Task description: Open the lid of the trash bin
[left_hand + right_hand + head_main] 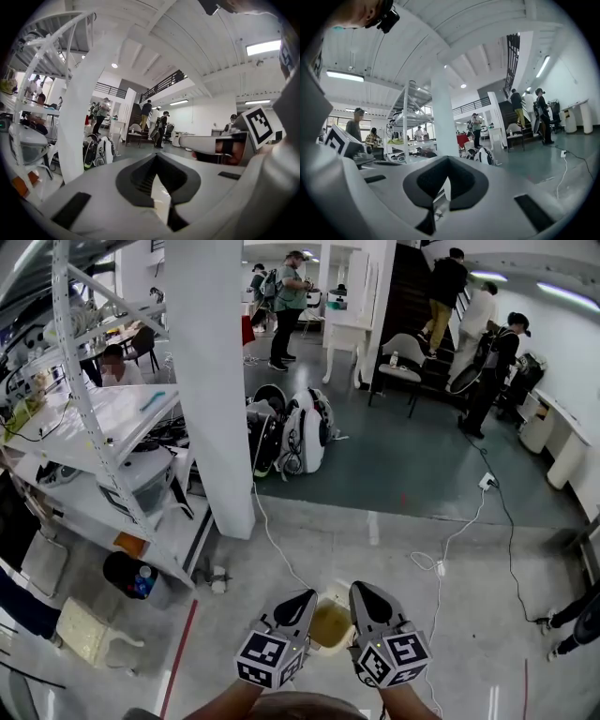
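Note:
A small cream bin (330, 622) with a yellowish-brown top stands on the grey floor straight below me, partly hidden between my two grippers. Whether its lid is up or down cannot be told. My left gripper (302, 599) hangs above the bin's left side, jaws together and nothing in them. My right gripper (364, 594) hangs above its right side, also shut and empty. In the left gripper view the left gripper (157, 157) points out over the room, and in the right gripper view so does the right gripper (446, 159). Neither gripper view shows the bin.
A white pillar (220, 381) rises ahead on the left, beside a metal shelving rack (103, 427) with a black round bin (131, 575) under it. Backpacks (291, 432) lie past the pillar. A white cable (450, 540) crosses the floor at right. People stand far back.

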Demonstrator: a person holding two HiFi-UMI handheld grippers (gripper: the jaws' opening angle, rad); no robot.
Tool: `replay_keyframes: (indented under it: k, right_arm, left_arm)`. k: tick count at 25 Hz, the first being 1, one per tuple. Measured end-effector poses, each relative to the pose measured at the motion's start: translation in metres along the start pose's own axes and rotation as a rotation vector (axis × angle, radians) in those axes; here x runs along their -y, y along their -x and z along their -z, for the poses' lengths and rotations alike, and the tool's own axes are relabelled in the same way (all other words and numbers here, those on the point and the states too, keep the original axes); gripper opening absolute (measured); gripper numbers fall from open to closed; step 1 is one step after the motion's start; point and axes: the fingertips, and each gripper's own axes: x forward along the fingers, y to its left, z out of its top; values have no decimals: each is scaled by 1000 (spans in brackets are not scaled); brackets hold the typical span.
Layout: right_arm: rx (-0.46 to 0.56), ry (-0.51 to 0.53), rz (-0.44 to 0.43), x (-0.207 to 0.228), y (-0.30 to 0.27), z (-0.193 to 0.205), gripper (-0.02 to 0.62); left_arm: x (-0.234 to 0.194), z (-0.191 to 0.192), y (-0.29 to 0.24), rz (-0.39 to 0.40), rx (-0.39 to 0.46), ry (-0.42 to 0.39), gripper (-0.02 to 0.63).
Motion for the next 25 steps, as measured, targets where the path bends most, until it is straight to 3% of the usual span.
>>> replay_keyframes:
  k: [9,14,25]
  right_arm:
    - [46,30,25,-7,29,4,34]
    - [55,-25,60,6,25,14,34]
    - [55,2,59,7,14,9,32]
  left_arm:
    - [9,-12,3,11,44,-58,-9]
    - [14,-12,2,23,47,-58,-9]
    - [10,-13,0,26,38,-58,-9]
